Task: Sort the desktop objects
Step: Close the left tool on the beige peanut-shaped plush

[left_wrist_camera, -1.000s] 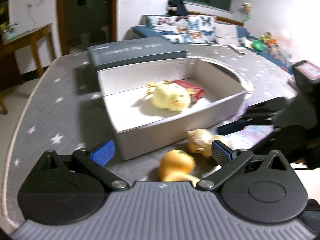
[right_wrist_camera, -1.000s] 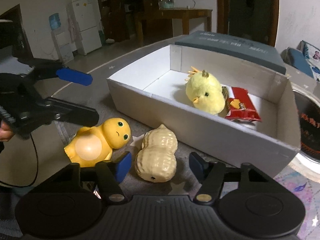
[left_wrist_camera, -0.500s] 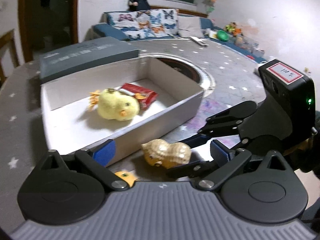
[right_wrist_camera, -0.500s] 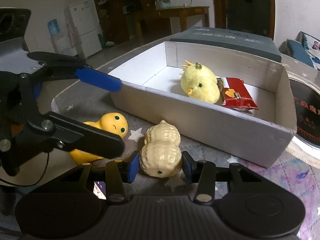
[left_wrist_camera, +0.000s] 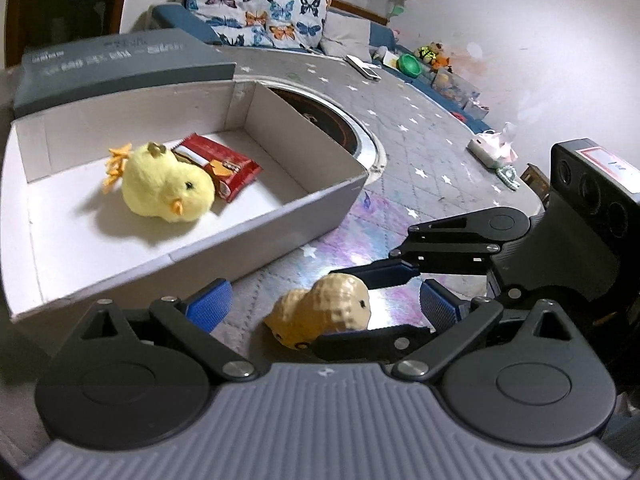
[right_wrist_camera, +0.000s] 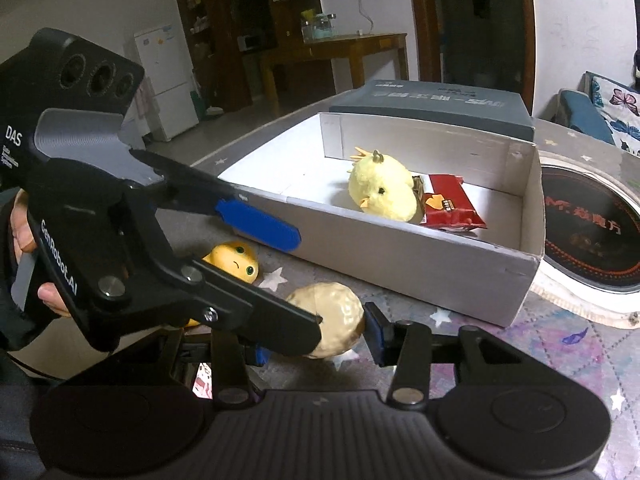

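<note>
Fingers (right_wrist_camera: 370, 330) of my right gripper (right_wrist_camera: 316, 334) are closing on the peanut toy (right_wrist_camera: 332, 316), pads pressing both its sides just above the tabletop (left_wrist_camera: 420, 152). Left gripper (left_wrist_camera: 324, 308) is hanging spread wide, holding nothing, and one of its fingers is crossing in front of the peanut. An orange duck toy (right_wrist_camera: 234, 258) is lying just beside, near the open box (right_wrist_camera: 400, 256). Inside the box a yellow chick (left_wrist_camera: 164, 188) is leaning against a red snack packet (left_wrist_camera: 224, 164). Bare tabletop is opening out to the right of the box wall.
</note>
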